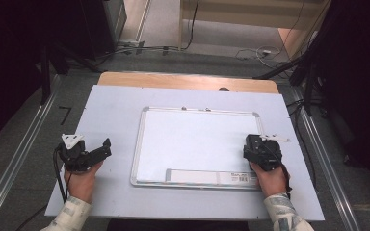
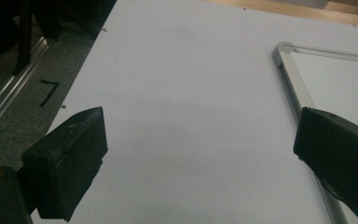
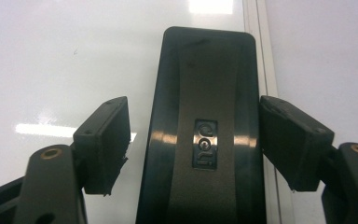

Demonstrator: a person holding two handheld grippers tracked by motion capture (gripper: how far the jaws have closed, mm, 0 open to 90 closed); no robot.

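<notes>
R gripper (image 1: 261,144) sits at the lower right of the high view, over the whiteboard's (image 1: 192,139) right edge. In the right gripper view a black eraser (image 3: 205,130) lies flat on the board, centre frame, running bottom to top, just inside the board's metal frame. The jaws stand either side of it w/ a visible gap on the left; on the right, pad is v. close, can't tell if it touches. They don't look to be pressing, so: jaws open around the eraser, not gripping.

L gripper (image 1: 87,153) rests at the lower left of the high view on the white counter (image 1: 111,110), off the board. In the left gripper view its jaws are spread wide w/ nothing between them, board corner at the upper right.

Progress, as a judgement: board surface looks clean, no marks seen, and the eraser is set down w/ the jaws apart, so the work seems at or near its end. Left to do, prob.: pull the R gripper back clear of the eraser. Could equally be a pick-up about to start; pics don't settle that.
</notes>
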